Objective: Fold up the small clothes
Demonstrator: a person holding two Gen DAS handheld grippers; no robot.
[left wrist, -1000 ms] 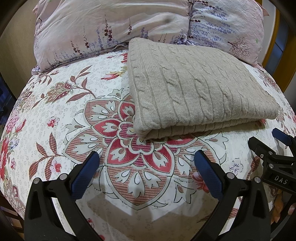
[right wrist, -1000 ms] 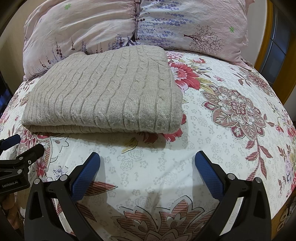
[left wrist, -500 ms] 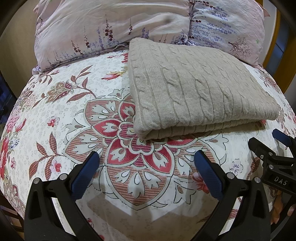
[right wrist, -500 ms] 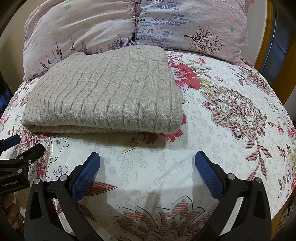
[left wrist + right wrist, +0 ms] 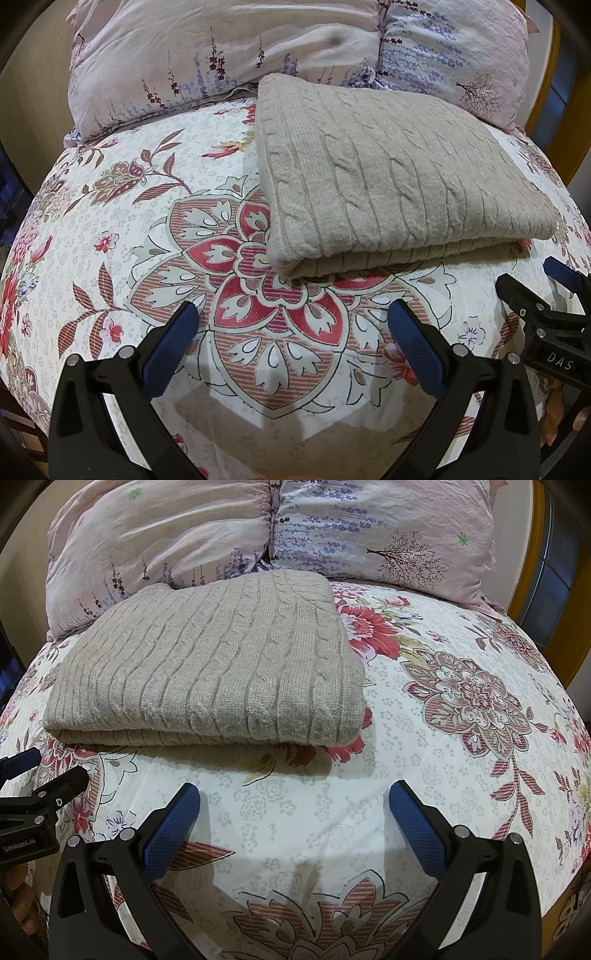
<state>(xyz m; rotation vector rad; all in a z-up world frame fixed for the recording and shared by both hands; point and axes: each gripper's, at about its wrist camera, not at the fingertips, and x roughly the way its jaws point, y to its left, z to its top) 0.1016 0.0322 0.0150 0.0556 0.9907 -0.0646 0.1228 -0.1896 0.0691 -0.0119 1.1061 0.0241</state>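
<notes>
Both the left gripper (image 5: 291,321) and right gripper (image 5: 293,799) hover with fingers spread wide, pinching nothing, over the floral bedsheet (image 5: 122,229). The folded beige cable-knit sweater (image 5: 218,668) lies at twelve o'clock, its far edge meeting the pillows (image 5: 258,528). Its underside layers are hidden; the bed's edges are cut off.

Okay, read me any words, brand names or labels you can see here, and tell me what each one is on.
"DAS" on the body of the right gripper, seen from the left wrist view.
"GenRobot.AI" on the body of the left gripper, seen from the right wrist view.
Nothing readable on the sweater, pillows or bedsheet.
</notes>
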